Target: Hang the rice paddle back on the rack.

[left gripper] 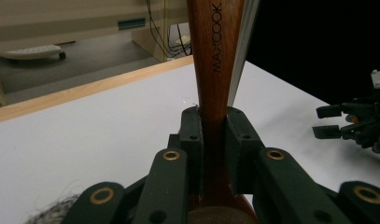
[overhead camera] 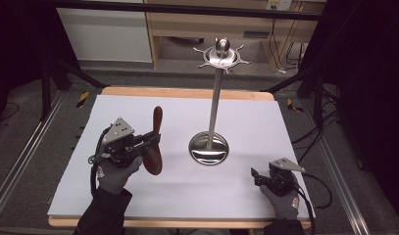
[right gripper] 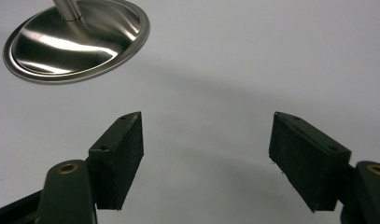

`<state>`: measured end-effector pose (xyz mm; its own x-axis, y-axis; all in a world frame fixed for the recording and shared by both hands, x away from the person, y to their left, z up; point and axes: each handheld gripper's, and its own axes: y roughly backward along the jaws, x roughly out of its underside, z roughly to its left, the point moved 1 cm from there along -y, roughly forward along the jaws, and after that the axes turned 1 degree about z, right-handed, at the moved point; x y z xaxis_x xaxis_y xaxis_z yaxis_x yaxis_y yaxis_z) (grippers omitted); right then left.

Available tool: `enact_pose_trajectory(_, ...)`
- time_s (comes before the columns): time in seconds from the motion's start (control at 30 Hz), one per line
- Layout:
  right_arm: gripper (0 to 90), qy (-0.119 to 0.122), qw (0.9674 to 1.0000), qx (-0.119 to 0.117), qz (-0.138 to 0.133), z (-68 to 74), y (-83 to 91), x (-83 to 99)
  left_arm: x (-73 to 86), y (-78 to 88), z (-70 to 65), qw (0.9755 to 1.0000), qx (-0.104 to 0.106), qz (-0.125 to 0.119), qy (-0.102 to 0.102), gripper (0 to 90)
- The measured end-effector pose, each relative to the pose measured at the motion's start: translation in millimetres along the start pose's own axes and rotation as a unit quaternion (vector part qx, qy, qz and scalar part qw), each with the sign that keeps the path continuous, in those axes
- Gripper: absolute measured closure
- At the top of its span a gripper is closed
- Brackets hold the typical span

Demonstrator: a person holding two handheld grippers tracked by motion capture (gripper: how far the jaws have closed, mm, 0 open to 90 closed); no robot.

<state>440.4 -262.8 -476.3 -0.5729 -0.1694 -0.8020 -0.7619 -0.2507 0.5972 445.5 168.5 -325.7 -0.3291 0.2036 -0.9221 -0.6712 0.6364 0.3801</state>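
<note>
Holding a dark wooden spoon (overhead camera: 154, 142) in the left gripper (overhead camera: 149, 140), jaws clenched on the narrow handle just above the bowl, so the grip looks solid in the left gripper view. The spoon stands nearly upright over the left part of the white table (overhead camera: 138, 196): long axis close to vertical, bowl end down near the surface, handle tip pointing up and leaning a bit away toward the far edge.

My guess is it's headed for the steel utensil stand (overhead camera: 215, 93) in the middle, the one with hooks around the top ring. If so, I'd keep the spoon vertical during the carry, raise it so the handle tip clears the ring, and come in from the side rather than bumping the pole, since that stand looks easy to tip. I can't tell if the handle has a hanging hole.

Over on the right, the right gripper (overhead camera: 256, 177) sits low by the near edge, released, nothing between its jaws, aimed toward the stand's base.
</note>
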Motion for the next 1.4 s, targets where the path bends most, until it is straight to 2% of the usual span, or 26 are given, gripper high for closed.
enact_pose_trajectory(0.57,26.3,0.001,1.0,0.001,-0.002,-0.1,0.1,-0.2,-24.0,0.3,-11.4,0.9996,0.008,-0.022,-0.017,78.2)
enact_pose_trajectory(0.8,26.3,0.002,1.0,0.0,-0.002,0.0,-0.3,-0.2,-37.7,0.4,-17.8,0.999,0.012,-0.032,-0.03,78.2)
enact_pose_trajectory(1.03,26.3,-0.001,1.0,0.0,-0.003,-0.1,-0.1,-0.4,-50.0,0.0,-21.5,0.9984,0.015,-0.042,-0.034,78.2)
enact_pose_trajectory(1.07,26.3,-0.001,1.0,0.0,-0.003,-0.1,0.0,-0.4,-52.7,-0.4,-20.0,0.9976,0.012,-0.05,-0.045,78.2)
enact_pose_trajectory(1.13,26.3,-0.001,1.0,0.0,-0.003,0.0,-0.1,-0.4,-56.5,-0.6,-20.2,0.9975,0.012,-0.052,-0.047,78.2)
enact_pose_trajectory(1.27,26.3,-0.002,1.0,0.0,-0.003,-0.2,-0.2,-0.4,-62.6,0.4,-21.8,0.9978,0.017,-0.053,-0.035,78.3)
enact_pose_trajectory(1.4,26.3,-0.002,1.0,0.0,-0.002,-0.4,-0.3,-0.4,-67.8,-0.7,-23.2,0.9979,0.02,-0.05,-0.036,78.2)
